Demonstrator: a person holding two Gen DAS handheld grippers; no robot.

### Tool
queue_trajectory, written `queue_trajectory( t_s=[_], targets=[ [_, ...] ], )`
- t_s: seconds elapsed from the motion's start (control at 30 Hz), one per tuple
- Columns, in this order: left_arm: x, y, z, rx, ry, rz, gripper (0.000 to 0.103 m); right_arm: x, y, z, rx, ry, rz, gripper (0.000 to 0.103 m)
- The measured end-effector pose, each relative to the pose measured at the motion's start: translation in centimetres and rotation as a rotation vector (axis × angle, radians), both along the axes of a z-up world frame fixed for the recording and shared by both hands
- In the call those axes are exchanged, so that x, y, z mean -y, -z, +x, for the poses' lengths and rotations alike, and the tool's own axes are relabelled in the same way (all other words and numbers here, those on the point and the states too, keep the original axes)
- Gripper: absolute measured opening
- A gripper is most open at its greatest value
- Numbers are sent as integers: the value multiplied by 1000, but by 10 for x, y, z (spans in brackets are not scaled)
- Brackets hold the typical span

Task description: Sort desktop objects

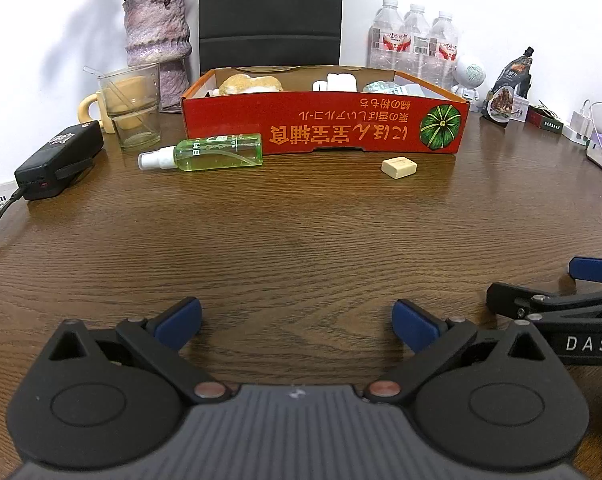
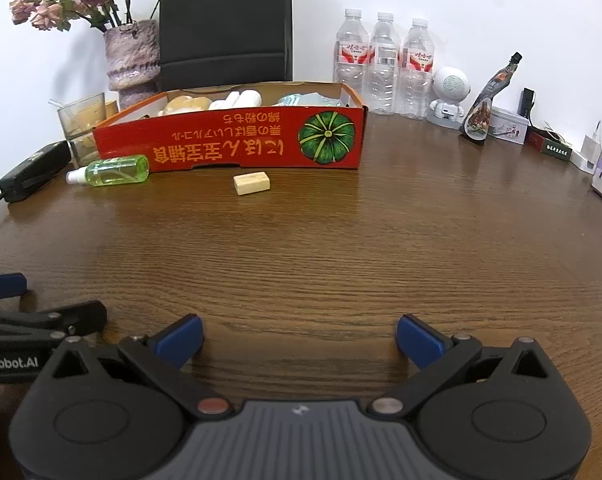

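Note:
A red cardboard box (image 1: 325, 128) (image 2: 229, 144) with a pumpkin print stands at the back of the wooden table, holding a beige plush, white pieces and a clear packet. In front of it lie a green spray bottle (image 1: 209, 153) (image 2: 113, 171) on its side and a small cream block (image 1: 399, 167) (image 2: 252, 183). My left gripper (image 1: 297, 322) is open near the table's front edge, nothing between its blue pads. My right gripper (image 2: 300, 338) is open too, just to the right of the left one, and empty. Both are far from the objects.
A glass beaker (image 1: 131, 108), yellow mug and purple vase (image 1: 157, 36) with dried flowers stand back left, a black charger (image 1: 59, 160) at the left edge. Three water bottles (image 2: 383, 64), a white robot figure (image 2: 449, 96), a sauce pouch, tins and cables crowd the back right.

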State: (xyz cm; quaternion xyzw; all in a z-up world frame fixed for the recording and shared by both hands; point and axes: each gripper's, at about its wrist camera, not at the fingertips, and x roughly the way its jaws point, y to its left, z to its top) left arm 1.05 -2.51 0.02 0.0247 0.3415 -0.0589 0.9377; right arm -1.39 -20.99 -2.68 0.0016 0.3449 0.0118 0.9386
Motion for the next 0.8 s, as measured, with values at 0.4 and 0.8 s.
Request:
queue_trajectory(
  t_s=[0.4,0.8],
  targets=[
    [-1,0,-1,2,4,-2,103,1,0,0,0,0,2,103],
    [-69,-25,128,247,290,208,103,-10,-10,83,-28,-108,83,95]
  ],
)
